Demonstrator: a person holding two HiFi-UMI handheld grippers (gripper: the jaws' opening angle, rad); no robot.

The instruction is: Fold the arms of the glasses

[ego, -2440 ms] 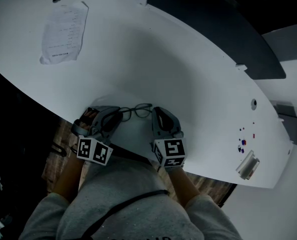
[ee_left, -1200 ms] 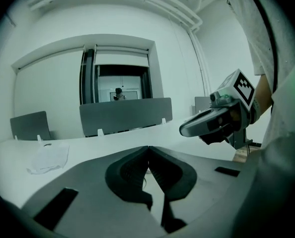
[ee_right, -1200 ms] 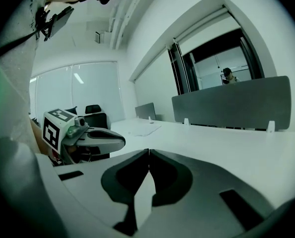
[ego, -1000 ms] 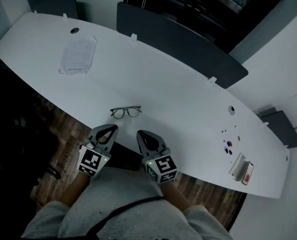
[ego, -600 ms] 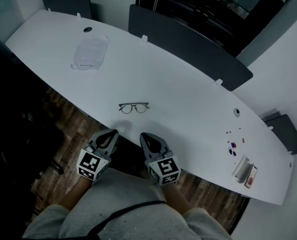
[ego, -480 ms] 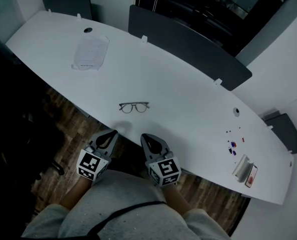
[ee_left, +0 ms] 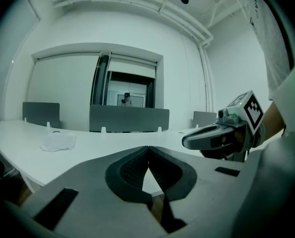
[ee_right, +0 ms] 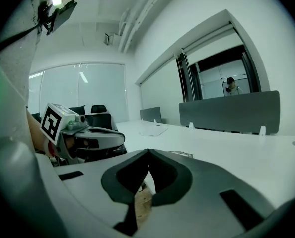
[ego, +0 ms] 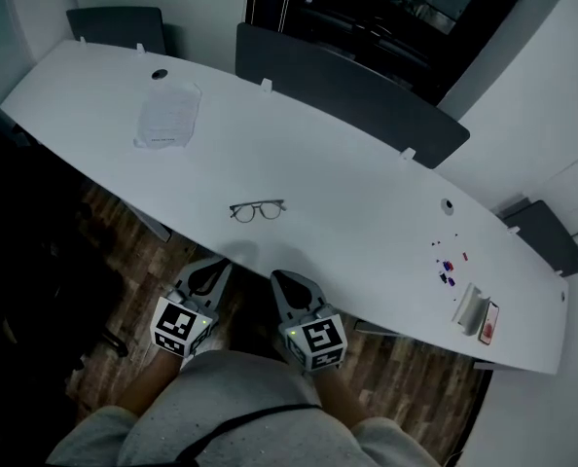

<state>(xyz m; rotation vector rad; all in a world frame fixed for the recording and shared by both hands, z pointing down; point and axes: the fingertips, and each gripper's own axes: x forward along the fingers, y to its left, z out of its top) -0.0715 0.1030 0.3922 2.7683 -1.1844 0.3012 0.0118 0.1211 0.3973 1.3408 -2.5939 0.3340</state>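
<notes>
- Withdrawal is the main change: a couple of seconds ago both grippers sat right at the glasses (ego: 257, 210), close to the near edge of the table (ego: 367, 193). Now I have both pulled back off that edge, over the wooden floor (ego: 138, 246) and well apart from the frame.
- Left gripper (ee_left: 148, 148): in the left gripper view its jaws meet tip to tip with nothing between them, so it is closed and empty.
- Right gripper (ee_right: 148, 151): the same in the right gripper view, pads together and carrying nothing.
- Glasses: they lie alone on the tabletop, not far in from the near edge, with the lenses side by side. From the head view I see no arm sticking out behind the front, though the frame is small there.
- Meaning for the task: I judge the arms folded and the job done — or as good as done. Neither gripper has work left unless a closer look shows an arm still open.
- Containers: I can name none for certain.
  - A pale boxy thing (ego: 467, 308) near the table's right end, with a phone (ego: 488, 321) just beside it, may be a case or a stand. I cannot tell which, and I see nothing in it.
  - A few small coloured bits (ego: 446, 269) lie loose on the table, not in anything.
  - A sheet of paper (ego: 167, 115) lies flat toward the far left end.
</notes>
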